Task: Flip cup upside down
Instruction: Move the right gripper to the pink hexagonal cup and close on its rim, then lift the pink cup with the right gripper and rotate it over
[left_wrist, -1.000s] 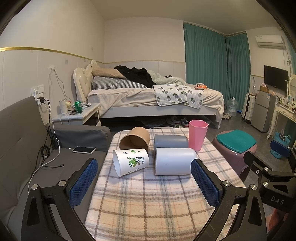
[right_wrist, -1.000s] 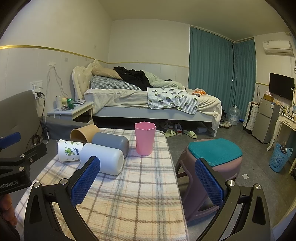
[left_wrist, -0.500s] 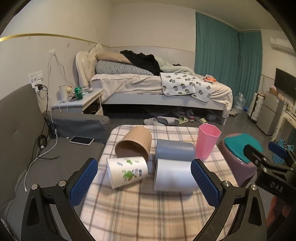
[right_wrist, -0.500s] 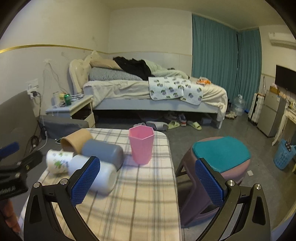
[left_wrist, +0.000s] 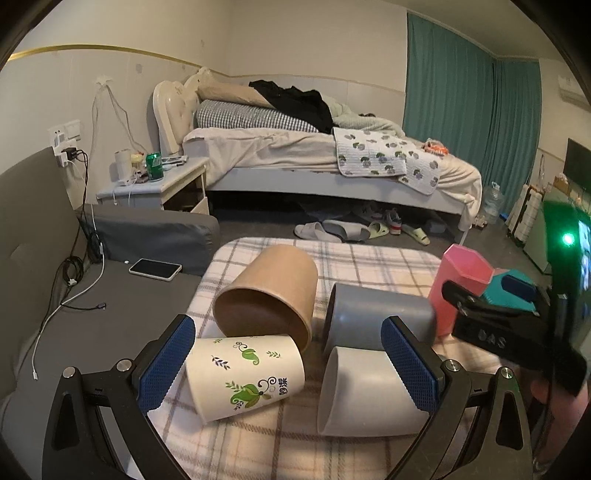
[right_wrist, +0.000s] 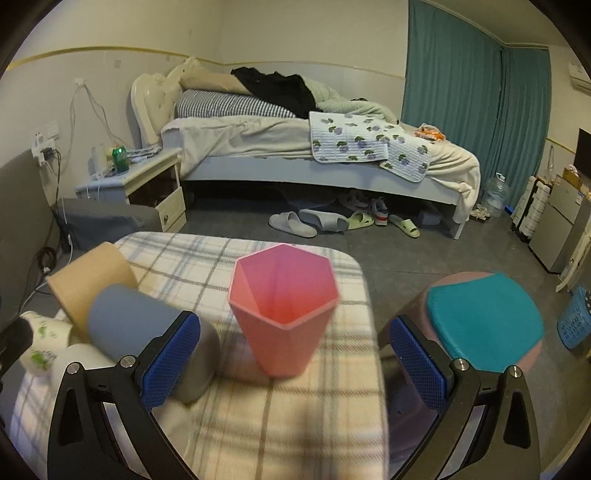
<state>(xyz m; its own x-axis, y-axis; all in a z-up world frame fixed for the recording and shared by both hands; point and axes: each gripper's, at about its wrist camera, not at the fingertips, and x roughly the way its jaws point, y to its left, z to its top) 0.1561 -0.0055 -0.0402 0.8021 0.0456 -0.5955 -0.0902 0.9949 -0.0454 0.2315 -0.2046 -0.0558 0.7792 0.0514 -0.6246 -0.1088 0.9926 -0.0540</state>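
A pink hexagonal cup (right_wrist: 283, 306) stands upright, mouth up, on the plaid-covered table (right_wrist: 295, 424); it also shows in the left wrist view (left_wrist: 458, 291). My right gripper (right_wrist: 293, 363) is open and empty, its blue pads on either side of the cup, not touching it. Several cups lie on their sides: a brown one (left_wrist: 269, 299), a white leaf-print one (left_wrist: 245, 374), a grey one (left_wrist: 373, 314) and a plain white one (left_wrist: 362, 395). My left gripper (left_wrist: 288, 367) is open and empty, just above the lying cups.
A purple stool with a teal seat (right_wrist: 484, 325) stands right of the table. A grey sofa with a phone (left_wrist: 155, 268) and cables is on the left. A bed (left_wrist: 332, 158), a nightstand and slippers on the floor lie beyond.
Both grippers have moved forward and down toward the cups. The pink cup now sits between the right gripper's pads, and the lying cups are close under the left gripper.
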